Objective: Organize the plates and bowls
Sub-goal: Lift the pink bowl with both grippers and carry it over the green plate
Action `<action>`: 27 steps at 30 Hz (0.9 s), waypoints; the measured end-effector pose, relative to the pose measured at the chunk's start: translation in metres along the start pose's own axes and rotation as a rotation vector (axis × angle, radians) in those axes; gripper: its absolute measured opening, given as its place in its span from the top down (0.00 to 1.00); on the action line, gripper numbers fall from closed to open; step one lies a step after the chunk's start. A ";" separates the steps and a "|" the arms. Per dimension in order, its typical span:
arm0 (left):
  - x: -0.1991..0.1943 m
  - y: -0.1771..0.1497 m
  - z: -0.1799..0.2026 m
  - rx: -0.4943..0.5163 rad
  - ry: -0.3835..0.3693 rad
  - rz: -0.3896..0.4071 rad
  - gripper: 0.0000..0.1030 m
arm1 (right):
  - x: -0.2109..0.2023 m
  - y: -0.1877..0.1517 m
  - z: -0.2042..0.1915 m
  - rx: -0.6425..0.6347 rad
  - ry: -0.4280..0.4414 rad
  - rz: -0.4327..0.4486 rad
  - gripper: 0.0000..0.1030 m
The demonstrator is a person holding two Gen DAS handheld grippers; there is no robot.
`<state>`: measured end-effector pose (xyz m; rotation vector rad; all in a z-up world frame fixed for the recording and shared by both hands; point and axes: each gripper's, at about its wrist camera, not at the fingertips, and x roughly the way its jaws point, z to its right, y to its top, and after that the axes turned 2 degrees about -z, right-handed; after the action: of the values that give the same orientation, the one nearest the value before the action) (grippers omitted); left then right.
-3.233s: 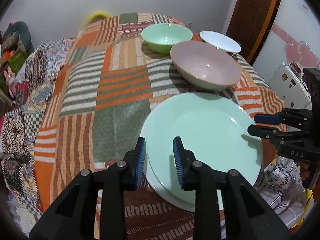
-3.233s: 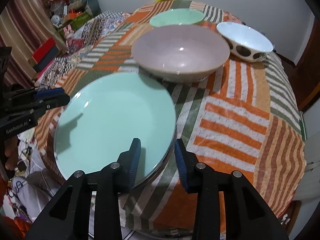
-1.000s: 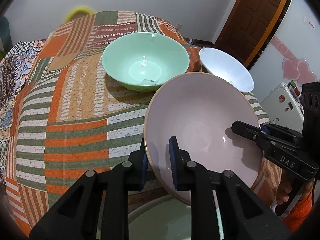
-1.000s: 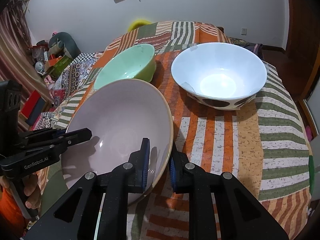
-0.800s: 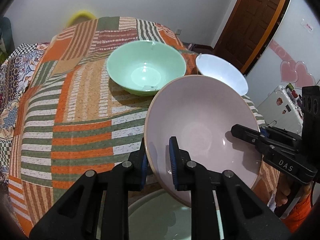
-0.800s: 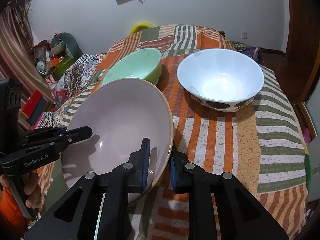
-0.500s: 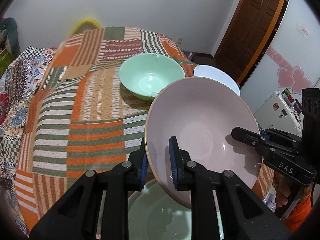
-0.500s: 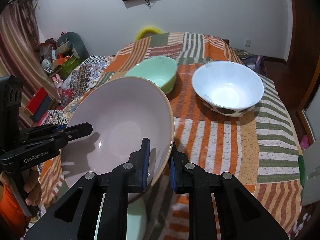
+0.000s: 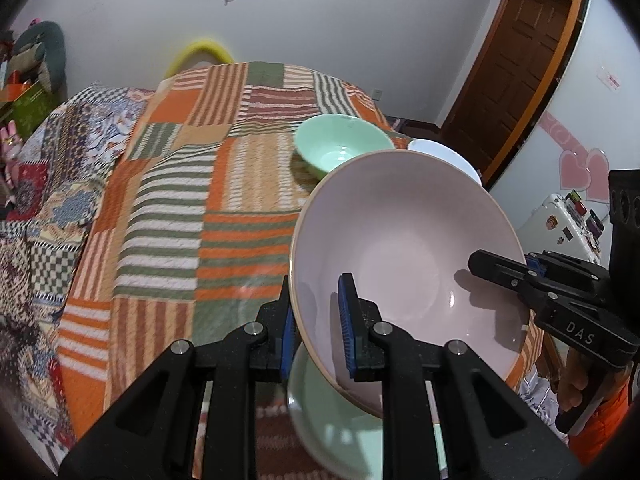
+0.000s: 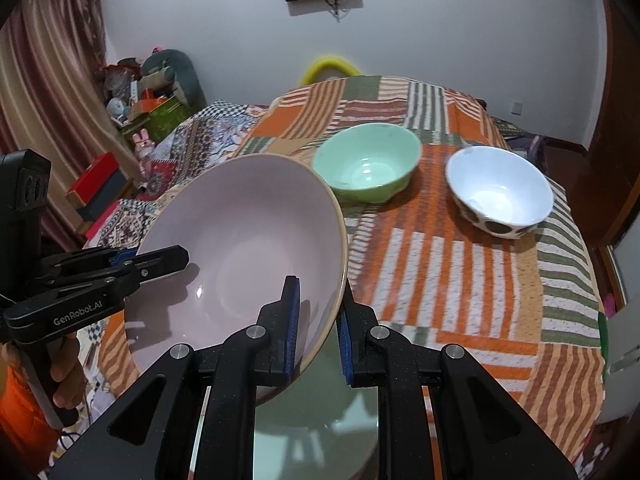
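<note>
Two grippers hold one big pink bowl (image 9: 404,248) up in the air, over the green plate (image 9: 340,432). From the left wrist, the left gripper (image 9: 316,322) pinches the bowl's near rim, and the bowl looks smooth, shiny and tilted. Behind it sit a green bowl (image 9: 340,148) and a white bowl (image 9: 444,152) on the striped cloth (image 9: 168,208).

From the right wrist, the right gripper (image 10: 316,330) pinches the pink bowl's (image 10: 240,248) other edge. The white bowl (image 10: 500,196) has dark spots outside.
</note>
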<state>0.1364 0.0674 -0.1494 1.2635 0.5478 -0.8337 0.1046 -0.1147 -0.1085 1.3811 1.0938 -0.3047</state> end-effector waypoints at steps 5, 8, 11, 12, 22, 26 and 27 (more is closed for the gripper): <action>-0.015 -0.016 -0.021 -0.030 0.027 0.002 0.81 | 0.008 -0.004 -0.023 -0.027 0.020 -0.014 0.84; -0.023 -0.024 -0.035 -0.053 0.048 0.009 0.81 | 0.014 -0.004 -0.037 -0.043 0.037 -0.026 0.84; -0.030 -0.032 -0.048 -0.077 0.066 0.011 0.81 | 0.020 -0.006 -0.051 -0.062 0.054 -0.039 0.84; -0.032 -0.034 -0.052 -0.083 0.071 0.011 0.81 | 0.023 -0.007 -0.055 -0.069 0.058 -0.044 0.84; -0.044 -0.064 -0.097 -0.166 0.131 -0.008 0.81 | 0.053 -0.016 -0.101 -0.152 0.108 -0.116 0.84; -0.043 -0.078 -0.116 -0.204 0.149 -0.028 0.81 | 0.067 -0.020 -0.114 -0.174 0.126 -0.154 0.84; -0.043 -0.080 -0.118 -0.211 0.151 -0.032 0.81 | 0.070 -0.021 -0.117 -0.178 0.127 -0.162 0.84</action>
<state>0.0568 0.1857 -0.1934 1.1309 0.7587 -0.6909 0.0740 0.0121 -0.1537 1.1691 1.3101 -0.2329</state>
